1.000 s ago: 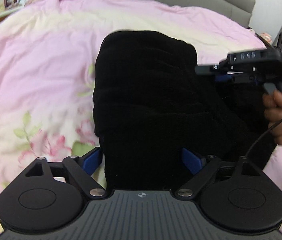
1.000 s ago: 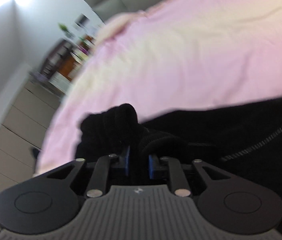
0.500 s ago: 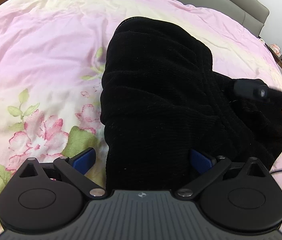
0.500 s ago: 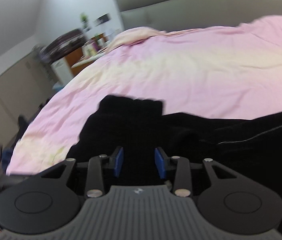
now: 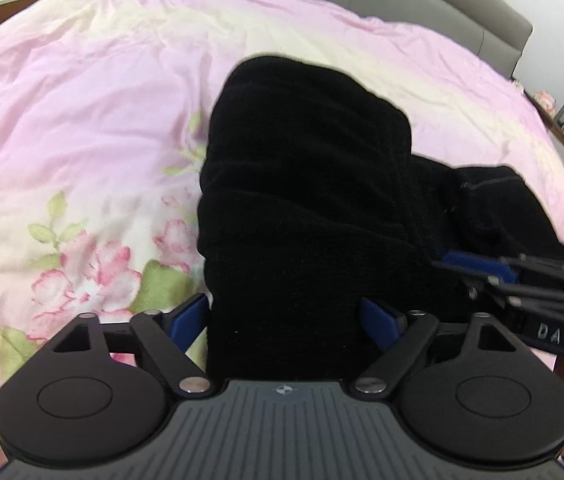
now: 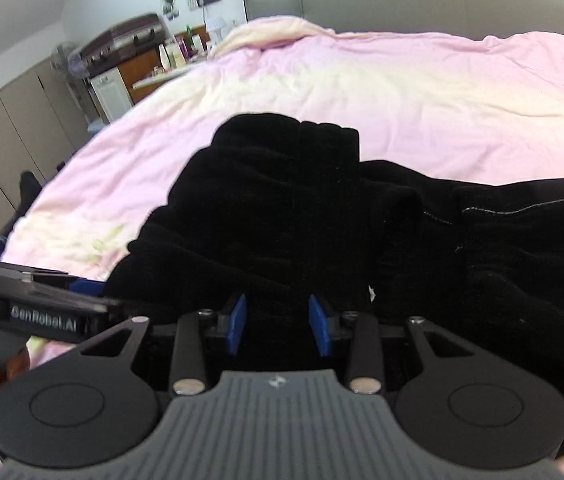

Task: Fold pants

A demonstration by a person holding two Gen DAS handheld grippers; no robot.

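Pink floral duvet [image 5: 81,128] under bunched, thick black pants [image 5: 306,208]

Black pants [image 5: 306,184], plain, faint grey stitch line near the far edge. Pink duvet [image 5: 81,92] fading to cream toward the headboard, pink flowers with green leaves printed left of the pants. Grey headboard [image 6: 422,4]. Left claw [image 5: 282,320]: black body, blue pads, grey ribbed top. Right claw [image 6: 277,322]: same black, blue, grey. Brown cabinet [image 6: 137,68] left of headboard.
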